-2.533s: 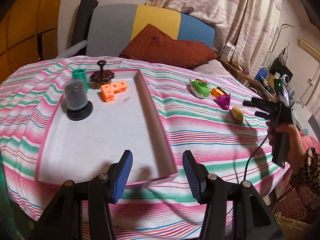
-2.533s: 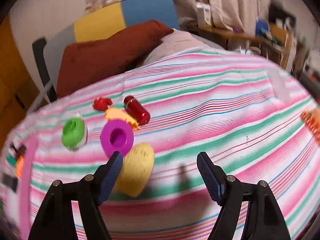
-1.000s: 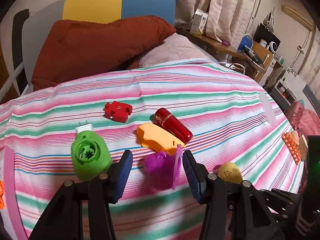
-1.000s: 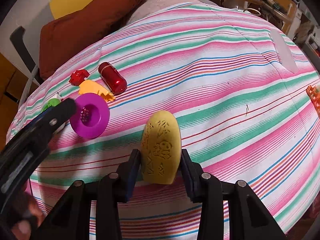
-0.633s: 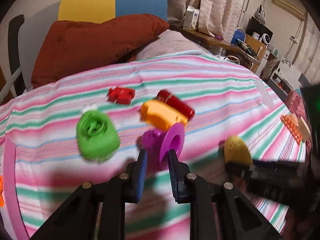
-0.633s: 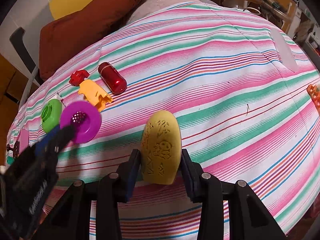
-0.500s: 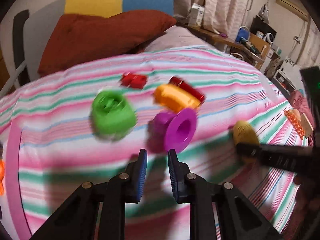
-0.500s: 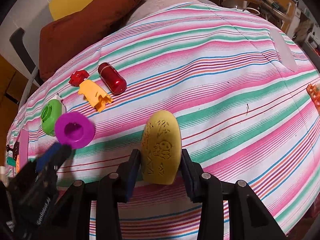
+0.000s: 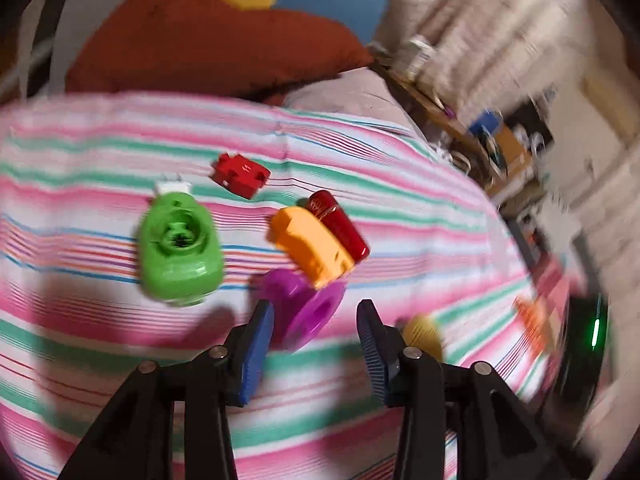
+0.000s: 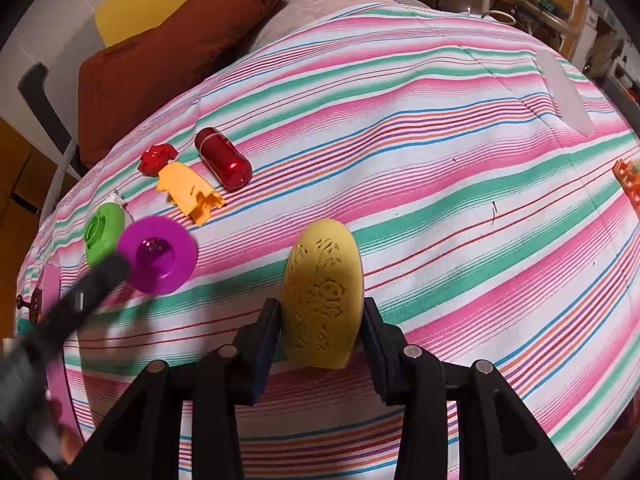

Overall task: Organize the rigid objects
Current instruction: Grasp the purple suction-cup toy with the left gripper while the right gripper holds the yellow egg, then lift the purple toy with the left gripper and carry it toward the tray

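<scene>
Bedspread (image 10: 440,128) striped pink, green, white and blue, yellow egg (image 10: 323,292) embossed with figures, left of the egg a purple funnel (image 10: 158,255), green toy (image 10: 103,233), orange piece (image 10: 188,190), glossy red capsule (image 10: 223,159), red block (image 10: 157,159), rust-brown cushion (image 10: 180,44) behind.

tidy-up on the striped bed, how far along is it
Early. In hand: the right gripper clamps the yellow embossed oval; the left gripper is opening around the purple flanged spool, not gripping. Left: green round toy, orange piece, red capsule, red block.
</scene>
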`<state>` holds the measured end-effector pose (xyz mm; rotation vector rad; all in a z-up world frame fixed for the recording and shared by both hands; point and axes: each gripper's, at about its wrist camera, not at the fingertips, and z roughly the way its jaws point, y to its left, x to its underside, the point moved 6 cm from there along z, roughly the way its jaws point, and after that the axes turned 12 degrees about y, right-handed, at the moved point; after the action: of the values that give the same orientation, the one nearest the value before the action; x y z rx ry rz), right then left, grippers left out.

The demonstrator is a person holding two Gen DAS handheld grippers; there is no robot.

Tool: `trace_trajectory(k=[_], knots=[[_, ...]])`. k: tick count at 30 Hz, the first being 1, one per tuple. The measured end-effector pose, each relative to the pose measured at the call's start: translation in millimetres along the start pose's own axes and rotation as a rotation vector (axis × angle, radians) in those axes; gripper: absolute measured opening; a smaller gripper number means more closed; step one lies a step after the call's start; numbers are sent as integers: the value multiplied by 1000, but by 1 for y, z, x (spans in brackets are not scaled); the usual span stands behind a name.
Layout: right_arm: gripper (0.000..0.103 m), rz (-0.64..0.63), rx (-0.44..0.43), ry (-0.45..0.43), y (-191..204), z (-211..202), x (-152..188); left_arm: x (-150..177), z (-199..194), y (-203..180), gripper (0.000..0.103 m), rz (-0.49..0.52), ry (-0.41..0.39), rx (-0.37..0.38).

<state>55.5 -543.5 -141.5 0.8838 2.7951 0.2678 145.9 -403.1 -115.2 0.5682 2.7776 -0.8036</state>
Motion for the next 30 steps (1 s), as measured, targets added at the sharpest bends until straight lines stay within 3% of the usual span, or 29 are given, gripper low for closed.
trace_trajectory(k=[3,7,9,11,12,20,24,27,29,30], knots=[[41,8,-10,6,-2,0,-2,-8,20,2,49,-62,63,-29],[41,18,-21,10,-3,-1,-3,-4,32,-4,46,56,32,-185],[41,17,-20,9,-2,-1,-3,0,34,-7,26,107,11,-200],[41,15,-16,5,-2,-1,-3,1,32,-7,22,121,-5,-220],[41,14,-14,3,-2,0,-4,1,30,-4,15,122,-3,-223],[42,13,-4,-10,3,3,-4,18,10,4,14,176,-33,-225],[52,-17,-4,-13,10,5,-3,45,-4,21,14,161,-35,-209],[51,-25,16,-30,13,5,-2,62,-16,30,14,162,-53,-204],[41,-35,38,-47,13,4,-1,73,-23,35,14,165,-60,-202],[41,-33,30,-50,12,4,-1,79,-27,38,14,165,-63,-195]])
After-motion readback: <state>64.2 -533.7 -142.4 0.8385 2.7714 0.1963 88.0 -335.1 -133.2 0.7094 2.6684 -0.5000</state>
